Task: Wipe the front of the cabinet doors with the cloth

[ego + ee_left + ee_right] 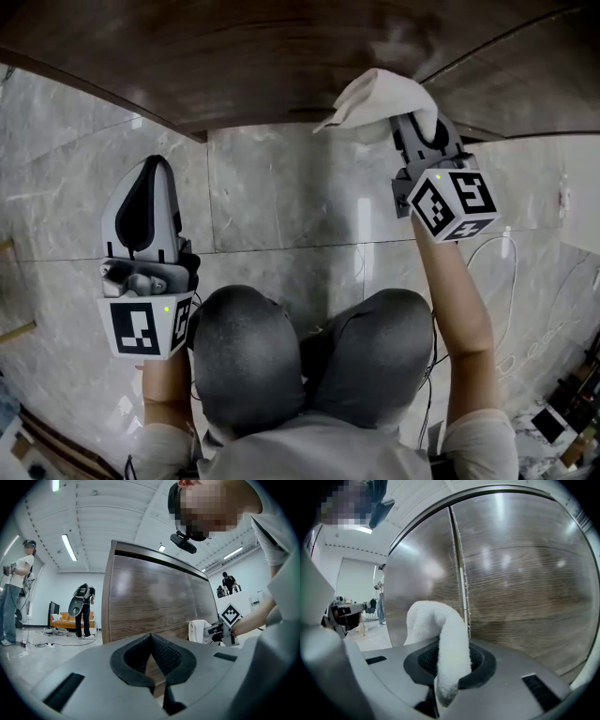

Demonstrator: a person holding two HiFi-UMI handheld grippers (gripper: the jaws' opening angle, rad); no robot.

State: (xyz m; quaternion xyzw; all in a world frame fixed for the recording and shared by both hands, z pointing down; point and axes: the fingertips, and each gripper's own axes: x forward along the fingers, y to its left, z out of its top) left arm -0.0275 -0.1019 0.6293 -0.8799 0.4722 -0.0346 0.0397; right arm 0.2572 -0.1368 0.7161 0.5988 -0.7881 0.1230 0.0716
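Bent knees (pixel 248 352) fill the lower middle of the head view, with the left gripper (pixel 150 173) at centre left over the marble floor (pixel 281 197), well apart from the cabinet doors (pixel 281 56) across the top of the frame. Its own view shows the left gripper (pixel 151 644) with its jaws pressed together on nothing, and also a cabinet side edge, an orange sofa (pixel 63 619) and standing people at far left that no other view catches. At upper right, the right gripper (pixel 419 127) is clenched on the white cloth (pixel 375 98), which overlaps the door's lower edge. Only the right gripper view shows the seam (pixel 459 564) between the two doors, with the cloth (pixel 440 634) arching up from the jaws just left of it. Whether the cloth touches the wood cannot be told. The doors' upper parts are cut off in the head view.
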